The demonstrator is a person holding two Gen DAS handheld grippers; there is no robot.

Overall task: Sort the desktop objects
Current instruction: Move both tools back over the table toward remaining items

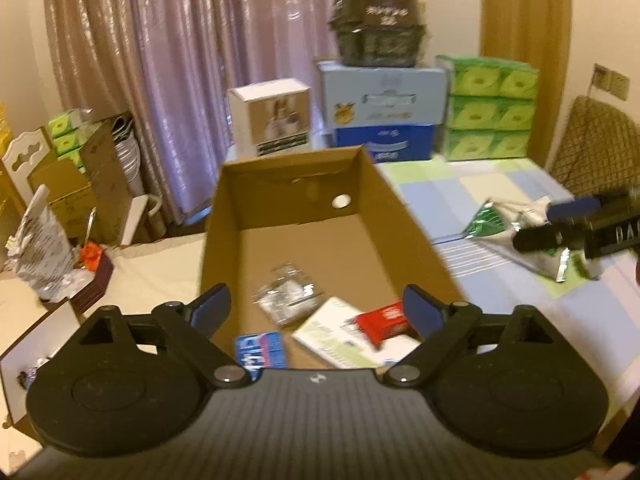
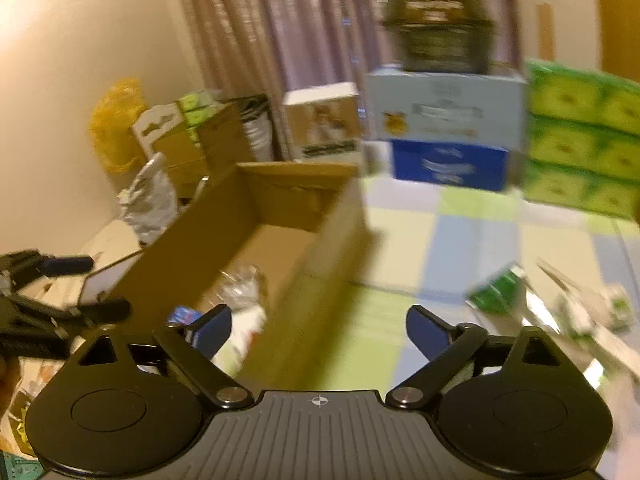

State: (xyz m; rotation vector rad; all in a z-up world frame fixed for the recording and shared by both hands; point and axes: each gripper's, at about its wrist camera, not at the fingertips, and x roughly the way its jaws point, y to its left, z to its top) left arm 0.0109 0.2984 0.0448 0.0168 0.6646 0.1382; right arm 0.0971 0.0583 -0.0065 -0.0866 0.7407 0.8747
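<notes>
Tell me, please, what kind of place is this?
Probably a room in a home, used partly for storage: a long curtain, stacked packs of tissue, and a checked cloth under the cardboard box.

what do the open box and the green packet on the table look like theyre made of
Open box: plain brown cardboard, matte, with a raw cut rim and a punched hole in the far wall. Green packet: likely metallised plastic film, glossy and crinkled, with silvery edges catching the light. It is blurred, so foil laminate is a guess.

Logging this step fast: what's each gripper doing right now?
Left gripper: open, holding nothing, above the cardboard box.
Right gripper: open, holding nothing.
</notes>
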